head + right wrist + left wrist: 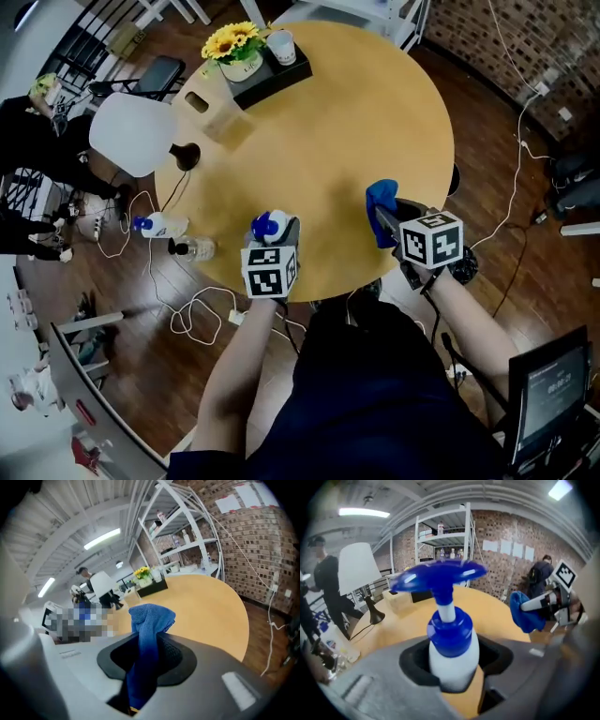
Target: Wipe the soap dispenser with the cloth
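Above the tabletop (pixel 356 122) our left tool (pixel 274 238) clamps the dispenser (pixel 268 225), right tool (pixel 387 225) the cloth (pixel 381 201); we must bring them together.

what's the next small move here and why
Probably swing the right gripper and its cloth left onto the dispenser. The left gripper is clamped on the dispenser, the cloth is pinched in the right jaws, and a gap separates them.

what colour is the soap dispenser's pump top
The pump top is blue; clearest in left gripper view.
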The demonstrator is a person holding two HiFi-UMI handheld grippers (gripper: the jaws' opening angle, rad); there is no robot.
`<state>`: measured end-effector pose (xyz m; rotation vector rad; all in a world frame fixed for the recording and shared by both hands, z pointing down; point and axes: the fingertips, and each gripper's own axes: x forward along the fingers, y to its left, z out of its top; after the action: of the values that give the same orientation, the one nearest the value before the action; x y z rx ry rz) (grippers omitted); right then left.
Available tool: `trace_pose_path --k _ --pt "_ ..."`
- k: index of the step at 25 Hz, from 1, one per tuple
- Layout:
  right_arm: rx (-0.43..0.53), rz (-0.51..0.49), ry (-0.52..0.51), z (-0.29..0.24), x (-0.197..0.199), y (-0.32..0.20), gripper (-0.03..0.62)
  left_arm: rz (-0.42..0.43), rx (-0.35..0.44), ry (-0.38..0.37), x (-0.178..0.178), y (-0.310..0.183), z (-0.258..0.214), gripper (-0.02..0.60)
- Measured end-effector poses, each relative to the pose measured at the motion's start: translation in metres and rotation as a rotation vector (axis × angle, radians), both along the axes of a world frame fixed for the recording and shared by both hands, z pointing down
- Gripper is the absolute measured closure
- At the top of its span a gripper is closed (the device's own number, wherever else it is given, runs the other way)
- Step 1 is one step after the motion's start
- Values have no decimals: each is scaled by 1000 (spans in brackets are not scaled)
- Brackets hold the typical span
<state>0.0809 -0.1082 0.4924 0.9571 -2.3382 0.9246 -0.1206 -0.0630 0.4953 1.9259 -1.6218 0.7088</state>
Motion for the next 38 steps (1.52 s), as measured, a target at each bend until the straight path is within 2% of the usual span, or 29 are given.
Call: trace_pose_path --k 2,3,6,8,11,13,15,16,18,20,22,23,25,28,31,33,38 --pt "-39 -32 97 34 -1 -6 493 -23 -44 -71 -1 -6 26 376" --pt "-56 -37 113 46 -5 -9 491 -54 -58 -85 -2 -9 36 376" --pt "-95 -20 139 73 -17 -21 488 -195 -72 -68 -7 -13 53 376" --pt "-117 -37 219 95 -19 -23 484 -263 -68 -73 -10 -12 60 373" --pt "-149 -96 350 130 -17 -19 457 -265 -48 -141 -14 -13 68 371" --pt "-150 -107 361 137 -18 -20 415 -238 -37 -146 -11 -17 68 364" --pt "-137 -96 327 133 -19 -22 334 -224 6 -115 -8 -22 56 259" --pt "-124 -82 300 128 -19 -22 299 -213 38 -91 -5 -22 46 225" --pt "-77 -44 230 107 -15 -22 267 -176 95 -45 0 -14 27 198" --pt "-23 5 153 76 -7 -20 264 -150 123 -23 -3 8 13 183" --pt "14 60 81 45 9 -13 278 -153 147 7 -10 39 -1 183" --pt "31 87 46 29 18 -7 306 -160 164 26 -14 56 -8 184" --pt "58 130 -34 -2 33 12 393 -168 198 62 -19 98 -21 194" --pt "78 164 -144 -38 45 64 498 -131 222 115 -20 170 -34 268" --pt "91 201 -182 -65 50 126 505 -84 243 137 -24 230 -37 312" --pt "98 223 -192 -76 50 167 505 -62 243 178 -23 259 -41 324" --pt "155 188 -173 -93 30 246 505 -12 244 273 -2 294 -57 337"
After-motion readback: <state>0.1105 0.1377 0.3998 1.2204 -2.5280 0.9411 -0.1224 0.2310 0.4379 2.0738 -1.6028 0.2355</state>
